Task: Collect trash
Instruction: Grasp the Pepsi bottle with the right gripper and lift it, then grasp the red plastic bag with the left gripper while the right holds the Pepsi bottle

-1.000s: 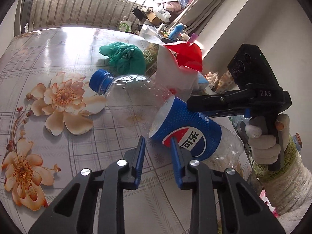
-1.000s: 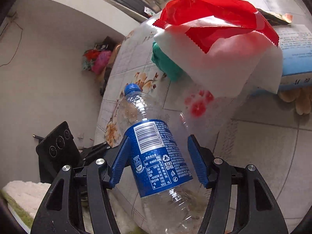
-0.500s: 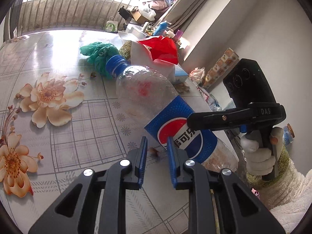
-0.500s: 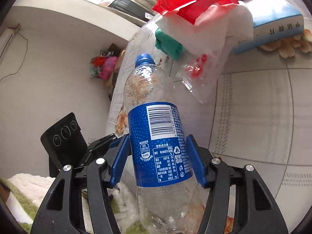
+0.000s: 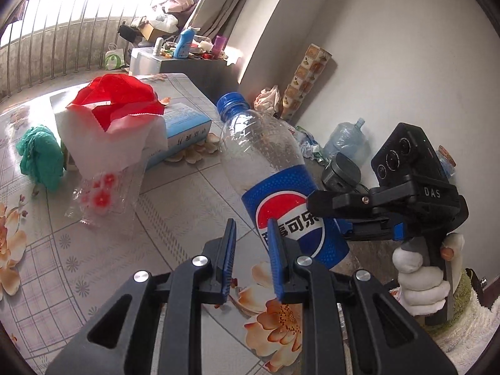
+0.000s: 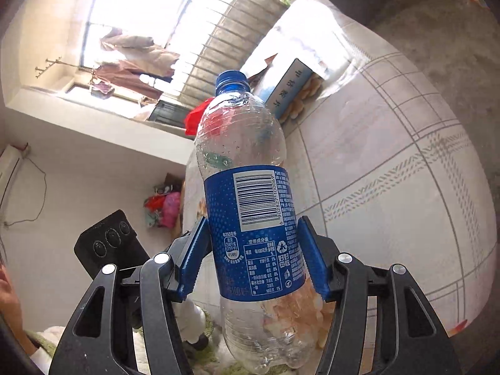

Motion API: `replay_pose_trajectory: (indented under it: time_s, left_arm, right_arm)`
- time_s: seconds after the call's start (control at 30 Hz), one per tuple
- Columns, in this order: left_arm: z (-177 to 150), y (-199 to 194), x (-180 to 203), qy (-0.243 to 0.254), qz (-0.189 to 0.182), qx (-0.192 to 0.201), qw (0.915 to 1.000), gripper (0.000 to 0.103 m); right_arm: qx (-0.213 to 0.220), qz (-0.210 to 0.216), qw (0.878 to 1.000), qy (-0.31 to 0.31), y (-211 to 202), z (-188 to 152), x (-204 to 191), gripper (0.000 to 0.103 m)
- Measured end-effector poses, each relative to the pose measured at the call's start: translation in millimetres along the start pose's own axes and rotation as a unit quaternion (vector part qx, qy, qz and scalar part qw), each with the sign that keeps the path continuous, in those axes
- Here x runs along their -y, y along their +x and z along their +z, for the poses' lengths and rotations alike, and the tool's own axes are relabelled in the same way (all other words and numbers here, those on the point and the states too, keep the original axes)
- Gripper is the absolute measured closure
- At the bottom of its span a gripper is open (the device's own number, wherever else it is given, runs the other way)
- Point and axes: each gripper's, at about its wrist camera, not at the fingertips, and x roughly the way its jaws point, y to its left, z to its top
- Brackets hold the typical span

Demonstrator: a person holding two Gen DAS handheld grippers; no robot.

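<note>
Lifting: the Pepsi bottle (image 5: 275,187) now stands clear of the desk (image 5: 175,206) and nearly upright, where a second ago it lay tilted low over the flower pattern; the pick-up looks done and the carry to a bin comes next.
Green bag (image 5: 40,156): crumpled at about 9 o'clock in the left wrist view, on the desk, untouched.
Red-and-white wrapper (image 5: 115,115): heaped at about 10 o'clock, against the blue box (image 5: 184,122); a clear packet (image 5: 100,193) with red dots lies just in front of it.
Left gripper (image 5: 250,256): at 6 o'clock in its own view, narrow gap, nothing between its fingers; the bottle passes just beyond its right finger, and contact there cannot be told.
Bottle cap (image 5: 232,103): blue, on, pointing to about 12 o'clock.
Right gripper (image 6: 253,259): clamped on the bottle's blue label from both sides, seen at 3 o'clock from the left wrist.
Meaning: one piece is in hand; bag, wrapper and packet remain to collect.
Risk: the thin empty bottle may buckle or slip in the grip.
</note>
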Motion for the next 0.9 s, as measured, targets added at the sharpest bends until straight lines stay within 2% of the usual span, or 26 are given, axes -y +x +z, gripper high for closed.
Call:
replay_pose_trajectory:
  time_s: [0.2,0.33,0.47,0.67,0.73,0.8,0.87,0.9]
  left_arm:
    - [16.1,23.0,-11.0,-0.016,0.022,0.004,0.9996,0.084]
    - [32.8,18.3,-13.9,-0.006,0.043,0.034,0.9985,0.084]
    - [57.7,18.1,-25.7,-0.014,0.044,0.055,0.9974,0.084]
    - [74.0,14.0,-34.1,0.001,0.076,0.076,0.9942,0.084]
    - [74.2,2.5,-36.7,0.010,0.100,0.089,0.9909,0.082]
    - [76.1,-12.2,-39.9,0.021,0.140,0.109,0.9839,0.075]
    - [81.3,-26.4,-43.0,0.030,0.180,0.135,0.9739,0.048]
    - [85.4,-30.8,-44.4,0.039,0.197,0.144,0.9689,0.045]
  right_arm:
    - [0.036,-0.022,0.999,0.004,8.9,18.6,4.5,0.049]
    - [0.054,-0.016,0.998,-0.017,20.0,28.2,-10.2,0.049]
    - [0.055,-0.021,0.997,-0.049,33.2,48.2,-24.7,0.049]
    - [0.047,-0.139,0.981,-0.129,59.6,71.9,-37.1,0.049]
    - [0.041,-0.143,0.980,-0.135,65.1,72.8,-36.7,0.049]
    - [0.040,-0.146,0.978,-0.142,66.1,72.0,-38.3,0.049]
    - [0.040,-0.155,0.975,-0.153,66.1,72.7,-40.9,0.049]
    - [0.038,-0.158,0.974,-0.157,66.7,72.7,-41.8,0.048]
